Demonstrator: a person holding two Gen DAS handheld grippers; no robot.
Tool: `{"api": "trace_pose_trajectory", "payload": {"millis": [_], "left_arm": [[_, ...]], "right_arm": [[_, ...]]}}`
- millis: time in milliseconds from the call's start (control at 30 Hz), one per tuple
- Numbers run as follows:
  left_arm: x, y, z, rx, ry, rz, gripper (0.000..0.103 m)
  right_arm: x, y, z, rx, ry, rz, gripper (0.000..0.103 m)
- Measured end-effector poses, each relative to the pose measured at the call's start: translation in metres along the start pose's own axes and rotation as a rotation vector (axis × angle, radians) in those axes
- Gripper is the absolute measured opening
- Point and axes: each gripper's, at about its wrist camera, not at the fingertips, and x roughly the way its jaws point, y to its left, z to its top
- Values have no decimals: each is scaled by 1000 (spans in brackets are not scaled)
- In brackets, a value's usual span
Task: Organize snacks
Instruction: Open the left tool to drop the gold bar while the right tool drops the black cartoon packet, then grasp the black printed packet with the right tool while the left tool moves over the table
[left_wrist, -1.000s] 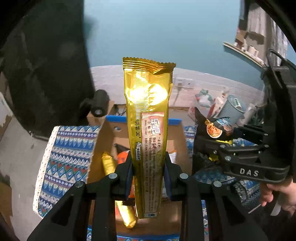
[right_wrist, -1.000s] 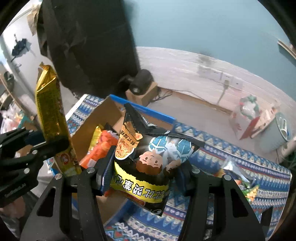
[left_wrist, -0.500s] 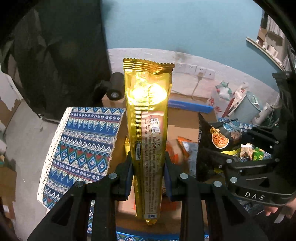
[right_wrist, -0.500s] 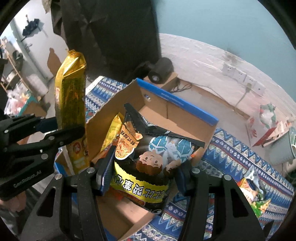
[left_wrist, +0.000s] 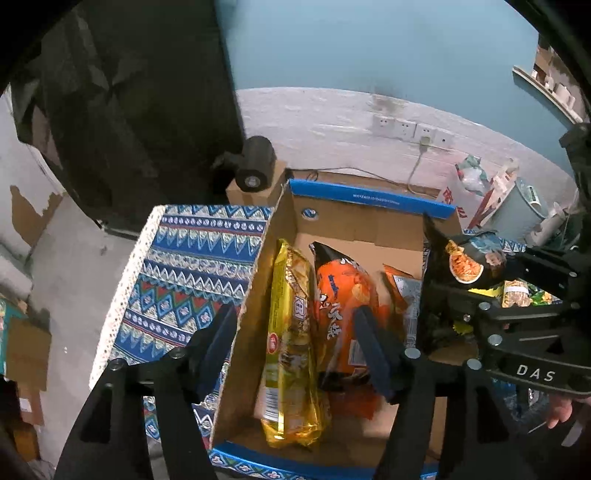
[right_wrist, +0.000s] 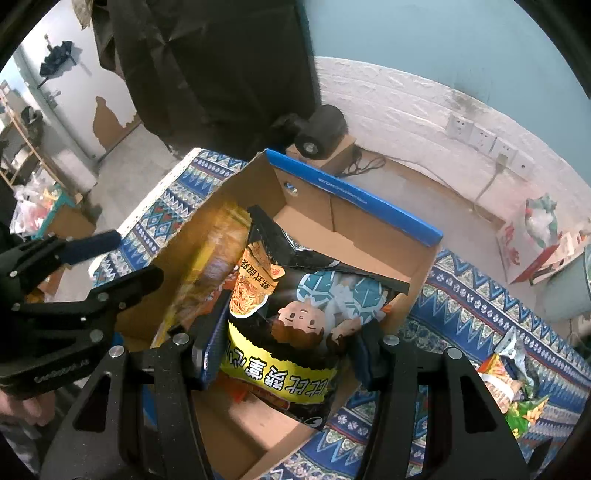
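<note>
Two tools work over an open cardboard box (left_wrist: 369, 236) with a blue rim, which stands on a table covered by a blue patterned cloth (left_wrist: 192, 273).

The left tool (left_wrist: 299, 343) has just been opening its jaws, and they now stand apart with nothing pressed between the pads. Its left finger hangs outside the box's left wall and its right finger inside. Below and between them a long gold snack pack (left_wrist: 291, 343) lies in the box along that left wall, free of both fingers. Just to the right of the gold pack, under the right finger, lies an orange chip bag (left_wrist: 340, 295), and a smaller orange and silver packet (left_wrist: 400, 291) sits further right.

The right tool (right_wrist: 288, 350) is clamped on a black snack bag (right_wrist: 291, 325) with a cartoon figure and a yellow band, its pads pressing the bag's two sides. The bag stands upright between the fingers, over the inside of the box, with its top edge pointing away from the tool. In the left wrist view the same bag (left_wrist: 465, 258) shows at the right, over the box's right wall.

Right of the right tool, outside the box, loose snack packets (right_wrist: 513, 384) lie on the cloth. Beyond the box a black cylindrical device (right_wrist: 321, 127) rests on a small carton.
</note>
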Motion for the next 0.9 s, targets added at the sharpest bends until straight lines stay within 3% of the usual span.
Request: {"api": "trace_pose_trajectory", "payload": {"millis": [133,267,433,900], "left_arm": [[-3,-2,1,10,-6,2,68],[-5,-3,1,9,-9,1,69],[-6,-5,3,5,-7,-22,69],[-17,-51,2,89,-25,-96,73]], "right_arm": [[1,0,0,-8,-2,11,57],[0,-3,2,-2,-13,11,73],[-10,-12,2,26,-41,-8,78],[-41,-58,-26,120,-22,-117,79]]}}
